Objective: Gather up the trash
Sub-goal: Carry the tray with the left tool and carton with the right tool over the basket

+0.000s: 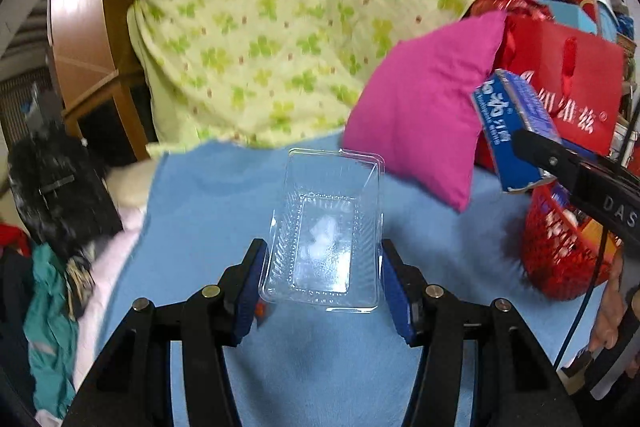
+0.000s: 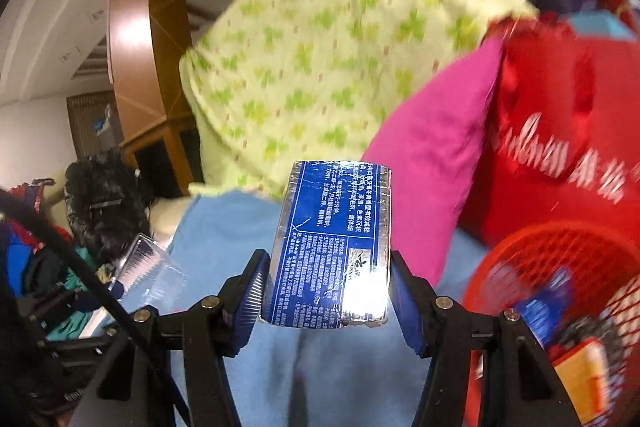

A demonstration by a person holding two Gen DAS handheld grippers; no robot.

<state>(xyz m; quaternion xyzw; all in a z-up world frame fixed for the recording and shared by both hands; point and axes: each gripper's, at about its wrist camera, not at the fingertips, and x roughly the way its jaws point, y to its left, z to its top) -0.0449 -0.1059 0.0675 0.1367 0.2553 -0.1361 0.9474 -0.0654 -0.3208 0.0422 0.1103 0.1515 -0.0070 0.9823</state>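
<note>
While the right gripper (image 2: 326,291) pinches the blue box (image 2: 332,247), swing to the red basket (image 2: 560,267) at three o'clock; left gripper (image 1: 322,283) seemingly clamps the clear tray (image 1: 326,231).

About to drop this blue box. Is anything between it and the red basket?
Nothing visible does. The right hand-held gripper holds the blue box left of the red basket, its open top unobstructed.
</note>
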